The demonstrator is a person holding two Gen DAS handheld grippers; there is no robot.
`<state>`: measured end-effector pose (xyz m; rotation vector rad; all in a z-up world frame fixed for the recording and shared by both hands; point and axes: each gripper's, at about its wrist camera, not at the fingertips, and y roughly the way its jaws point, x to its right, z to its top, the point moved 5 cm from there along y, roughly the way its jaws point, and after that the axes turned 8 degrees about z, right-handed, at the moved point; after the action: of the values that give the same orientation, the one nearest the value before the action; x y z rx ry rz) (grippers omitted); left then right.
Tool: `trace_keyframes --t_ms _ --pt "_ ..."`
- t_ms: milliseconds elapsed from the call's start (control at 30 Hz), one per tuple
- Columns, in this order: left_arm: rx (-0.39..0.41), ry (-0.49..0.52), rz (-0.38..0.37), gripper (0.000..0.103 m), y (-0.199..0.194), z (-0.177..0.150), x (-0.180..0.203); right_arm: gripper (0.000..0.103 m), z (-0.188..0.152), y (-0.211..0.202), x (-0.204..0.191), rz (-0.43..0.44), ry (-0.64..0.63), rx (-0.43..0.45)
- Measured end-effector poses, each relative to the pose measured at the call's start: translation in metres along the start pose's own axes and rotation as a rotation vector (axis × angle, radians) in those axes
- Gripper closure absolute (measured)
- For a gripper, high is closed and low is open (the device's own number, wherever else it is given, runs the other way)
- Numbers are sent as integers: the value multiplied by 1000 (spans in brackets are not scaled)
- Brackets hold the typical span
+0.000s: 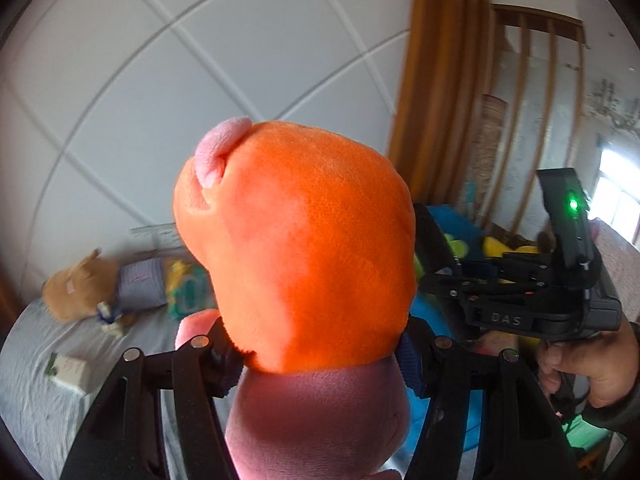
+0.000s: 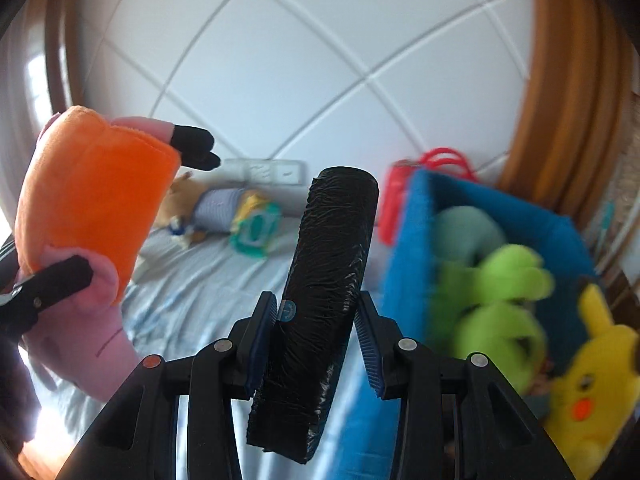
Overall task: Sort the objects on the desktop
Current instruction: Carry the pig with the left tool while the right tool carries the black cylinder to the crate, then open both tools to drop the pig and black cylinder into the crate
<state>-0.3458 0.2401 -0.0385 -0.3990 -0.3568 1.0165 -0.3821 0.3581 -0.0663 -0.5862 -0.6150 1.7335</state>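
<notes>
My left gripper [image 1: 320, 364] is shut on a pink plush toy in an orange dress [image 1: 304, 248], which fills the middle of the left wrist view. From the right wrist view, the same toy [image 2: 92, 200] hangs at the left with a black finger [image 2: 52, 284] pressed on it. A black roll of plastic bags [image 2: 328, 280] stands tilted between the blue pads of my right gripper [image 2: 316, 340], which is shut on it. Both are held above a bed with a pale blue sheet [image 2: 200, 280].
A blue fabric bin [image 2: 416, 240] at the right holds a green plush [image 2: 496, 280] and a yellow plush [image 2: 592, 392]. A red basket [image 2: 400, 196] stands behind it. A brown plush in a striped shirt [image 2: 216, 204], a green pack [image 2: 256, 224] and a small white box [image 1: 72, 372] lie on the sheet.
</notes>
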Motion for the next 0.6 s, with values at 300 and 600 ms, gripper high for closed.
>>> trace_keyframes --t_ms 300,600 --pt "-54 50 -194 42 44 30 162 64 12 -73 167 -106 76 11" --pt "-141 81 -200 13 96 18 250 64 58 -58 287 -147 101 -29"
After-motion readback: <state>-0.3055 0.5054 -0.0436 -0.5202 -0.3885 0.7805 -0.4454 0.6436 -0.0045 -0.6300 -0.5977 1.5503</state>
